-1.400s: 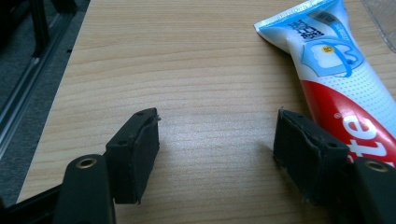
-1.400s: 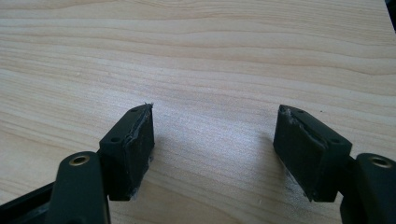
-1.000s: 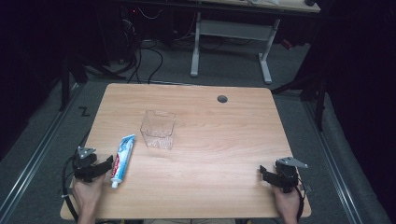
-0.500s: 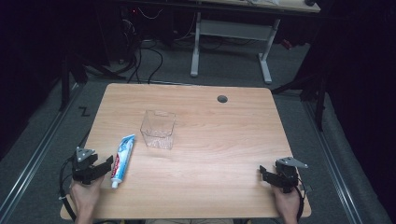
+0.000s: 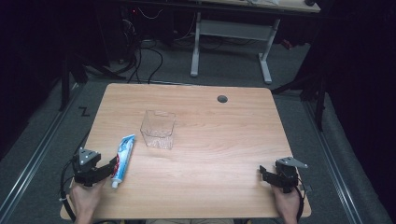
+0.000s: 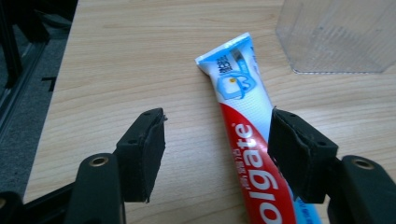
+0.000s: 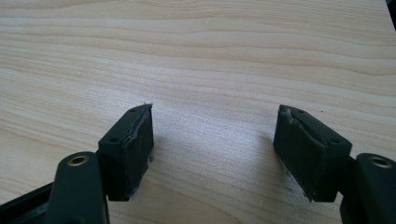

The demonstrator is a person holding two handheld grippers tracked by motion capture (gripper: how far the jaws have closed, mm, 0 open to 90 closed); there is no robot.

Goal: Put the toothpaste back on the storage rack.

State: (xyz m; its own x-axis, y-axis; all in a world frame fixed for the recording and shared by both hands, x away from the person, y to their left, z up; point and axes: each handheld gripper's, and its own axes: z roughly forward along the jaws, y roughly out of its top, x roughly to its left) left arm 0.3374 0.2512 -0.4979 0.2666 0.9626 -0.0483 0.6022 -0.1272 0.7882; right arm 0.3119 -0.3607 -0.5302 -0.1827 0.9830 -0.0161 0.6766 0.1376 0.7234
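one toothpaste tube, one clear container

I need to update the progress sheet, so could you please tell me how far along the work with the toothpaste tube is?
Nothing looks done yet: the toothpaste tube lies flat on the table, beside the clear container. In hand: the left claw, jaws open and just readjusted, straddles the tube without pinching it. Left: gripping and moving it. The right claw rests open over bare wood.
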